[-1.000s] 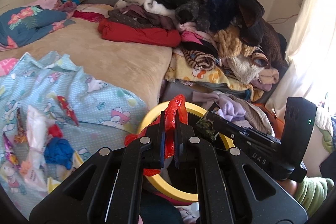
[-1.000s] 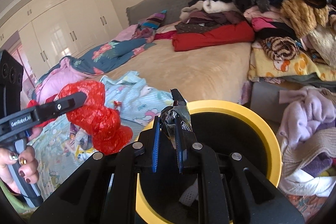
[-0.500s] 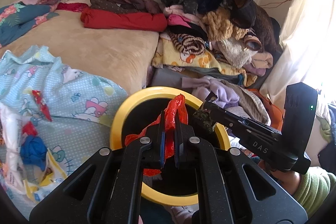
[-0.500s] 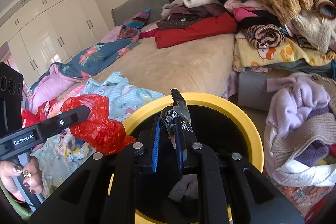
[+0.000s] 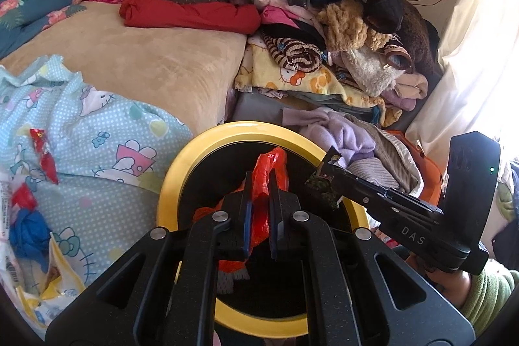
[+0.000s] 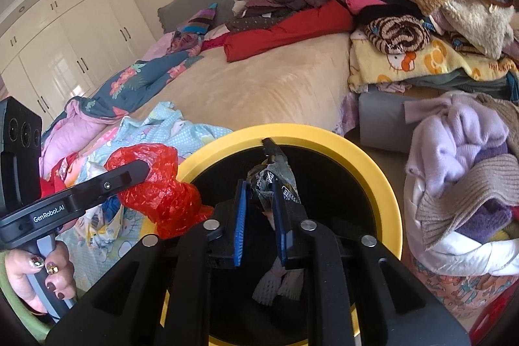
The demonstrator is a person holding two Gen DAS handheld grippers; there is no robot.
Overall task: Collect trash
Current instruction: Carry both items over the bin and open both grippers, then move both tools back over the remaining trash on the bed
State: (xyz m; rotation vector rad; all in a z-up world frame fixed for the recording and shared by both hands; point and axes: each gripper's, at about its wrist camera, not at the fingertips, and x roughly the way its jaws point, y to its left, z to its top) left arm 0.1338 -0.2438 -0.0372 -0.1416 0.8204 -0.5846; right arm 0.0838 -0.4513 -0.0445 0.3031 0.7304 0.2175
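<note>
Hanging over the mouth of the yellow-rimmed bin (image 5: 168,193) are both pieces of trash I carry: a crumpled red plastic bag (image 5: 271,184) in my left gripper (image 5: 259,209) and a dark, crinkled foil wrapper (image 6: 275,184) in my right gripper (image 6: 259,209). My left jaws are pressed together on the red bag, which bunches up above the pads and spills out below them toward the bin's black inside. My right jaws have just been opening; the wrapper is between the blue pads (image 6: 240,216), resting against the right-hand one, with a gap showing on the left, so the pads no longer pinch it. Down in the bin, under the wrapper, lies some white foam netting (image 6: 275,284). In the right wrist view my left hand (image 6: 39,278) grips its handle at the lower left, the red bag hanging at the bin's left rim. More litter is on the bed beside the bin: a red wrapper (image 5: 43,151) on the light blue cartoon-print sheet (image 5: 107,132), and a blue bundle (image 5: 27,235) among white and yellow packaging near the left edge. Beyond lies a tan blanket (image 5: 155,64), a folded red garment (image 5: 191,15), and a tall heap of clothes (image 5: 324,5). To the right of the bin is a lilac sweater (image 6: 460,132).
</note>
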